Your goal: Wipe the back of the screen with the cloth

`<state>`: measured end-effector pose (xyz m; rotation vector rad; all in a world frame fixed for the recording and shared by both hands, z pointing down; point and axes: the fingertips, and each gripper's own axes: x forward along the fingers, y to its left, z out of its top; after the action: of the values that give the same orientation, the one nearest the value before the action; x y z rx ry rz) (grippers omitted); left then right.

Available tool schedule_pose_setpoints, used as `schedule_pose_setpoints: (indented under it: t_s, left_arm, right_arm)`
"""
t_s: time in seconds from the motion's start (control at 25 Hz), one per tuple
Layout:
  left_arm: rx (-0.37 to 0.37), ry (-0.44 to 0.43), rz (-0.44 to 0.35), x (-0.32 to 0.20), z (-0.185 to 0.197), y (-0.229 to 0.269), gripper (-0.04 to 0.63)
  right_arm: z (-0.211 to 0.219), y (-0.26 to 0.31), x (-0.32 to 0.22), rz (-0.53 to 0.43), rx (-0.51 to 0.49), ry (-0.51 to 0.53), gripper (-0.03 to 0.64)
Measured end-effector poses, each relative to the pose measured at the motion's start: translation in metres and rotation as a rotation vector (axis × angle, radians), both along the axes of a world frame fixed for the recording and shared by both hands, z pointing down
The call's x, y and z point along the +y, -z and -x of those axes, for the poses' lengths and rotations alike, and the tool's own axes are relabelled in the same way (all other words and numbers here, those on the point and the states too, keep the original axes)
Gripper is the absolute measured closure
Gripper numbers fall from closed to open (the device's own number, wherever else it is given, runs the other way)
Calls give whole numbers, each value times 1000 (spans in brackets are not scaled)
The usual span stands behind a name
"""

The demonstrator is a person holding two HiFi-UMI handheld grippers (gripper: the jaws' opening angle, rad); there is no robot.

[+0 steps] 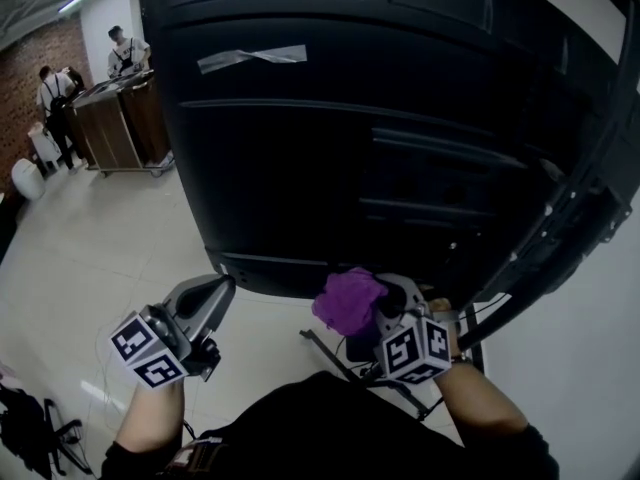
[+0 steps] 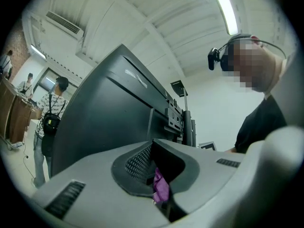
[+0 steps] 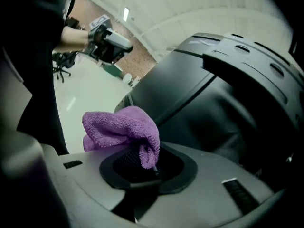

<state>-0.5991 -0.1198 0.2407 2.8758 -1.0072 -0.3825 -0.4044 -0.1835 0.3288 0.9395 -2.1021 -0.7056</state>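
Black fabric of the person's top [image 1: 330, 418] is filling the bottom edge of the head view, with both forearms reaching forward from it. On the person's right, the right gripper [image 3: 152, 167] is clamping the purple cloth [image 3: 121, 127]. Its jaws are pressing together on one hanging corner, while the rest of the cloth is bunching up above them and flopping over to the left. In the head view the cloth is sitting just below the lower edge of the screen [image 1: 330, 138], near the dark back panel; whether it is touching the panel cannot be told.

The left gripper [image 1: 222, 290] is hovering well apart from the right one, out over the pale floor [image 1: 110, 238] and pointing up toward the screen's lower left corner. Its jaws are standing drawn together, and a sliver of purple is showing in the slot between them – pinched there or only seen through the gap, I cannot tell.

A strip of grey tape [image 1: 252, 57] is lying across the upper part of the panel, and a black stand [image 1: 560, 238] is angling down the screen's right side. Far off at the top left, two people [image 1: 125, 48] are standing by a wooden counter [image 1: 120, 118]
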Motion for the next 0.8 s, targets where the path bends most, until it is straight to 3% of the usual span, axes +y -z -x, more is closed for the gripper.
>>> schedule_pose_setpoints:
  t_s: [0.16, 0.32, 0.52, 0.68, 0.8]
  left_arm:
    - [-3, 34, -11, 3, -41, 1, 601]
    - [17, 66, -11, 11, -92, 1, 601]
    - [15, 92, -7, 21, -148, 2, 601]
    - [3, 70, -8, 20, -174, 7, 601]
    - [-24, 6, -32, 18, -185, 16, 601]
  right_arm:
    - [-17, 18, 21, 101, -148, 91, 525]
    - [-31, 32, 56, 209, -249, 246, 525]
    - [-66, 57, 86, 231, -290, 404, 525]
    - [-102, 92, 91, 228, -410, 426, 525]
    - [-130, 117, 88, 210, -503, 379, 525]
